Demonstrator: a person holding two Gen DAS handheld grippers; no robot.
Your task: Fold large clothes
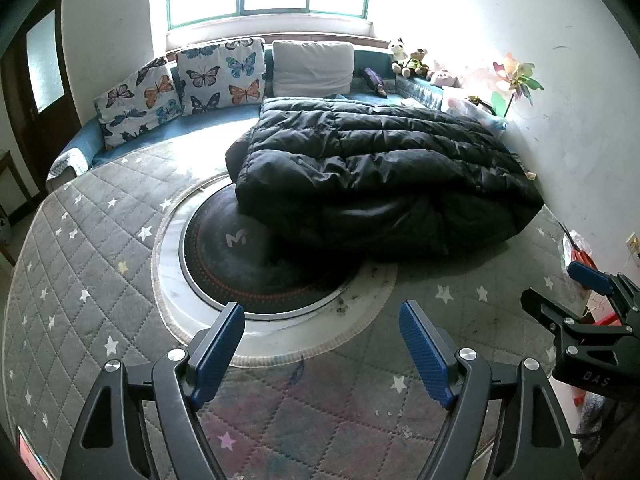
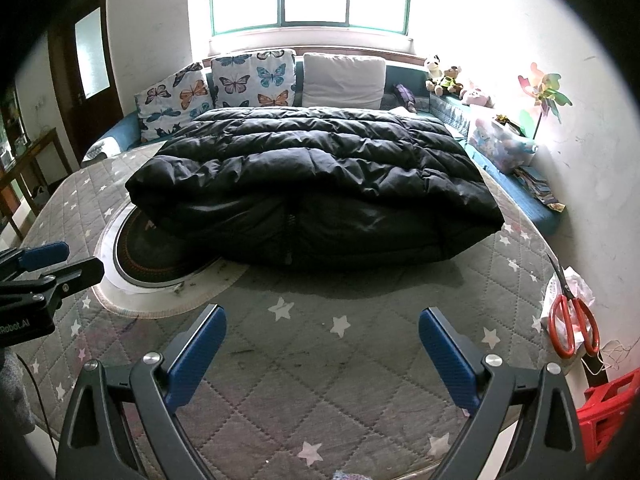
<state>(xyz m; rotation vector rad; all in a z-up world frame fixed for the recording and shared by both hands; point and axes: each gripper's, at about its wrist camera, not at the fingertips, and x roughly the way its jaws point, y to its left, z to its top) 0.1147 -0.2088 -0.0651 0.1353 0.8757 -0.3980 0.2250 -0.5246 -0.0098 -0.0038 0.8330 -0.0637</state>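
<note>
Holding both tongs spread and empty, I am hovering them over the near edge of the grey quilted table cover (image 2: 320, 380). I am seeing the left tongs (image 1: 322, 354) with blue pads wide apart above the starred cloth, and the right tongs (image 2: 322, 354) standing open the same way, side by side with them. Each is showing in the other's view at the frame edge. Just ahead of the left tongs a round black hotplate (image 1: 240, 264) is sitting in a white ring. The black puffer coat (image 2: 312, 184) is lying folded in a thick bundle beyond, well apart from both tongs, its near edge overlapping the hotplate. Red scissors (image 2: 574, 328) are lying at the right edge. Butterfly cushions (image 2: 224, 88) are leaning under the window.
</note>
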